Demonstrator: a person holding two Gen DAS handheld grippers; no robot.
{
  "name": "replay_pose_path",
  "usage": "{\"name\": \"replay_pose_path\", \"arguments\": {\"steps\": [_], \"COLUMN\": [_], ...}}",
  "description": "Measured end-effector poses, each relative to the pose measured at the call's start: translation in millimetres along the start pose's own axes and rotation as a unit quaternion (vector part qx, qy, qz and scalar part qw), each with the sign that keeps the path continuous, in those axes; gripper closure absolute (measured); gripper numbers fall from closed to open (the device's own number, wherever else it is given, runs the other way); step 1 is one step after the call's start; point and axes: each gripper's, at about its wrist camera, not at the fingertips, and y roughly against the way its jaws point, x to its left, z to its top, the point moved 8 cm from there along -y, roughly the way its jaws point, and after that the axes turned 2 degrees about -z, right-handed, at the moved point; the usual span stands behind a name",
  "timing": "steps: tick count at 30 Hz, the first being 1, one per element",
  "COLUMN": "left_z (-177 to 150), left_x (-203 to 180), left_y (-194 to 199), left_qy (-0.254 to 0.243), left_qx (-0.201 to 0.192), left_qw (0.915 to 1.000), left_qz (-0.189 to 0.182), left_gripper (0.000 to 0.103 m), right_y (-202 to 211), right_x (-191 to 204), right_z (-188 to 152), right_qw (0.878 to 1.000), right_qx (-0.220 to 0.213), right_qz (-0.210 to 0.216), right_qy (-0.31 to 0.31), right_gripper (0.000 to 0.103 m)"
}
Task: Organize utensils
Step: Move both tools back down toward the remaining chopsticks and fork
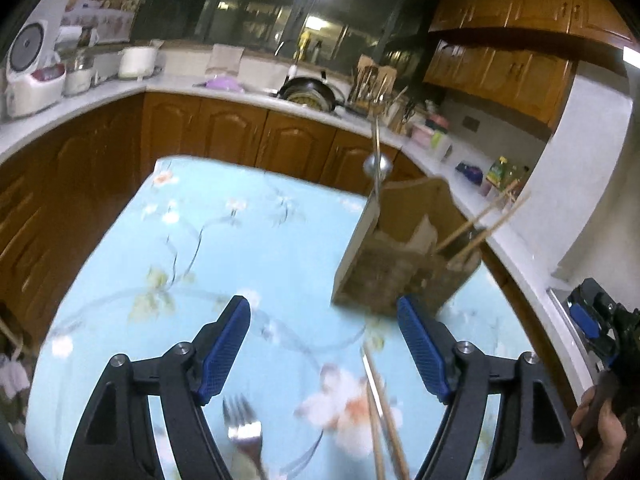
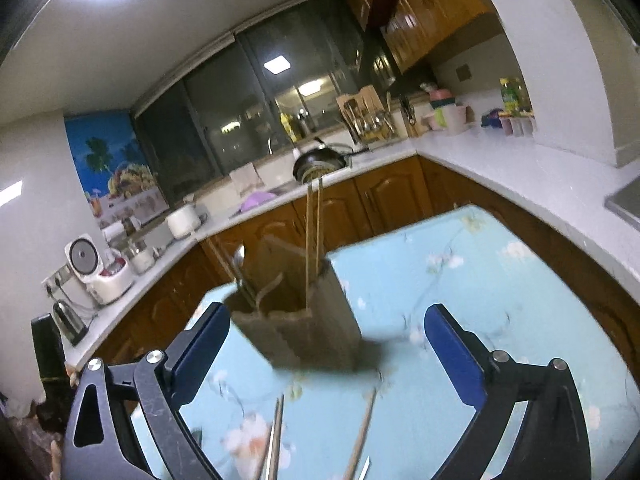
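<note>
**Loose utensils on the table, both claws empty**

Your left gripper (image 1: 324, 344) and right gripper (image 2: 326, 350) both hang above the table (image 1: 240, 240) with fingers spread wide and nothing between them.

Expect the fork (image 1: 244, 432) to be stiff, smooth and a little slippery; it looks like bright metal, tines pointing away from you, just beneath the left claw. Take it across the narrow neck or handle, not the tines. Its handle runs out of view.

The chopsticks (image 1: 380, 408) are thin, pale wooden sticks lying close together near the fork. They should be light and rigid but prone to rolling, so pinch them near the middle, ideally together.

The holder (image 1: 404, 248) is a brownish wooden box with compartments, standing on the floral blue cloth just beyond both claws. It already carries a spoon (image 1: 377, 164) and a few chopsticks leaning out of the top. It looks light enough to tip if you knock it while dropping items in.
</note>
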Motion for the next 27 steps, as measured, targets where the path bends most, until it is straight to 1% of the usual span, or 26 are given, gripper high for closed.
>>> {"name": "replay_pose_path", "arguments": {"steps": [3,7,14,17,23,27], "left_z": [-17,-32,-63,-72,-77,-81], "left_x": [1,0,-4,-9,-18,-25], "left_y": [14,29,44,45,48,37], "left_qy": [0.003,0.004,0.004,-0.002,-0.017,-0.026], "left_qx": [0.015,0.027,0.051,0.067,0.082,0.093], "left_qw": [0.9999,0.9996,0.9986,0.9977,0.9965,0.9953], "left_qz": [0.003,0.008,0.01,0.009,0.005,0.005], "left_gripper": [0.028,0.028,0.028,0.028,0.028,0.028], "right_y": [8,16,28,26,29,27], "right_x": [-5,-9,-12,-12,-14,-13], "right_z": [-20,-46,-77,-83,-87,-87], "right_qw": [1.0,0.999,0.998,0.998,0.998,0.997], "right_qx": [0.018,0.043,0.058,0.068,0.066,0.068], "right_qz": [-0.002,-0.003,-0.012,-0.011,-0.018,-0.02], "right_qy": [-0.004,-0.007,-0.002,-0.003,0.0,0.004], "right_gripper": [0.004,0.004,0.004,0.004,0.004,0.004]}}
